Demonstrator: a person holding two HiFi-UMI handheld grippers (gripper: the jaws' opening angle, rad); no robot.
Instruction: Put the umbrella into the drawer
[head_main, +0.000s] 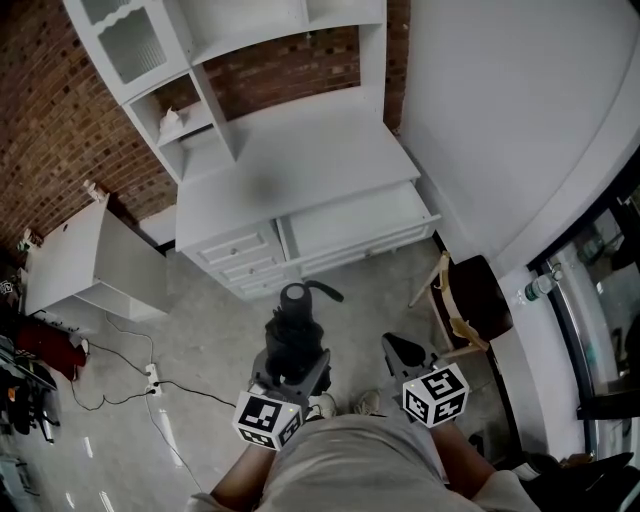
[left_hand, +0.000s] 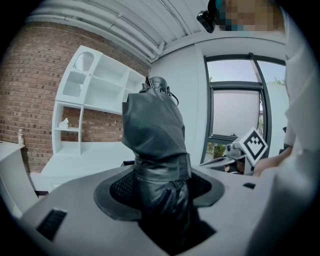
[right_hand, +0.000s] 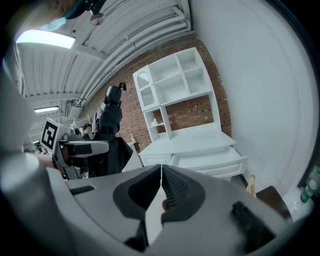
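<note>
A: Whereabouts of the folded dark grey fabric umbrella?
B: It is held upright, pinched between the jaws of the left gripper, well apart from the white wooden cabinet.
A: And the wide white drawer?
B: It is seen pulled open, on the right of the cabinet front in the head view.
A: The right gripper?
B: Its jaws are pressed together, near the umbrella.

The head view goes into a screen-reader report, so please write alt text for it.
Seen from above, the left gripper clamps a folded black umbrella held upright, while the right gripper beside it is shut and empty. Ahead stands a white desk with its wide drawer pulled open, against a brick wall.
</note>
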